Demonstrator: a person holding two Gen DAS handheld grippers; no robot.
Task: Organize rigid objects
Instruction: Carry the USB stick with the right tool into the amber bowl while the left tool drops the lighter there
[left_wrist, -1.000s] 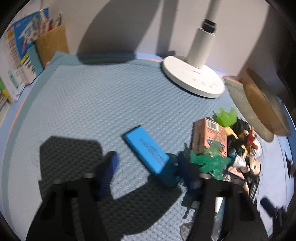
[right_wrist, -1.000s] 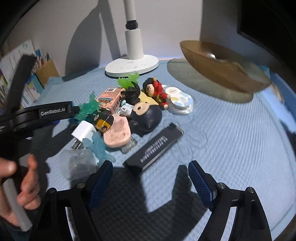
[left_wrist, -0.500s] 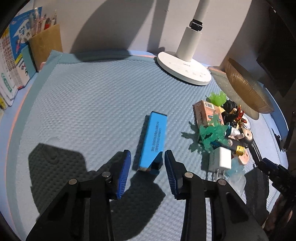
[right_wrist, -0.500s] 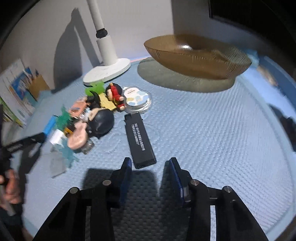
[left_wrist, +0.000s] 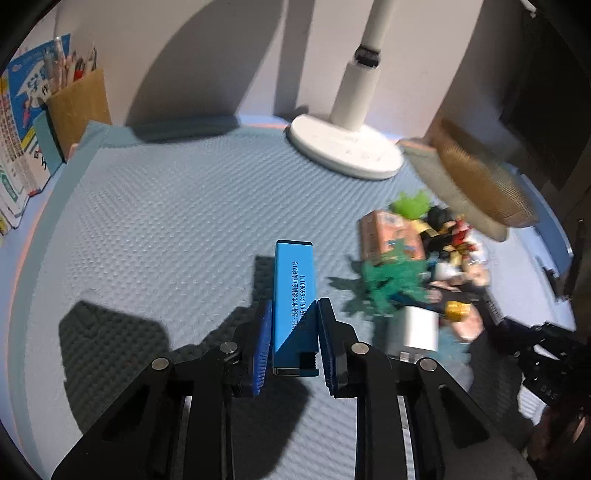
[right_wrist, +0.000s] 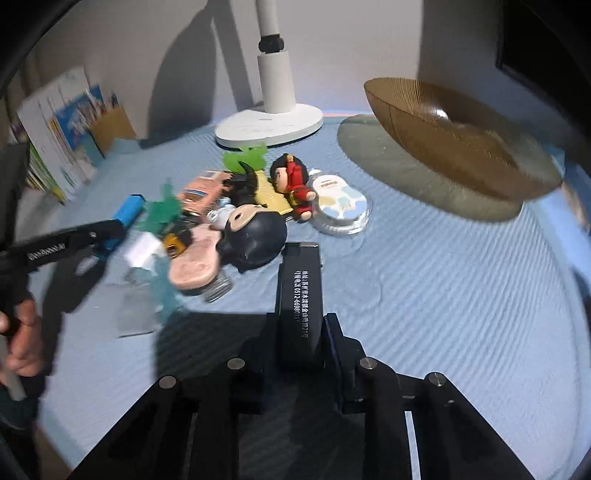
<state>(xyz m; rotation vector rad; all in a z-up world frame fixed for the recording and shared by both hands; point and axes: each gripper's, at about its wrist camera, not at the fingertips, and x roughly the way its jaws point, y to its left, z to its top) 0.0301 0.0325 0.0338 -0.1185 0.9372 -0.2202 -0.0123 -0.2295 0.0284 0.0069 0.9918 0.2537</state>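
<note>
My left gripper (left_wrist: 293, 332) is shut on the near end of a blue rectangular box (left_wrist: 294, 284), which points away from me over the blue mat (left_wrist: 155, 221). My right gripper (right_wrist: 300, 343) is shut on the near end of a black rectangular box (right_wrist: 301, 291) with white print. The left gripper and the blue box (right_wrist: 127, 210) also show at the left of the right wrist view. A pile of small toys lies between the two: an orange carton (left_wrist: 388, 236), a green plastic figure (left_wrist: 391, 280), a white charger (left_wrist: 419, 328), a black round-headed figure (right_wrist: 255, 232), a red doll (right_wrist: 295, 181) and a round tin (right_wrist: 340, 206).
A white lamp base (right_wrist: 269, 123) stands at the back of the mat. A brown ribbed bowl (right_wrist: 454, 136) sits at the back right on a grey disc. Books and a cardboard pen holder (left_wrist: 77, 107) stand at the back left. A hand (right_wrist: 22, 328) holds the left gripper.
Both grippers have closed from part-open onto their boxes: the left on the blue box, the right on the black one. Both views are blurred by motion.
</note>
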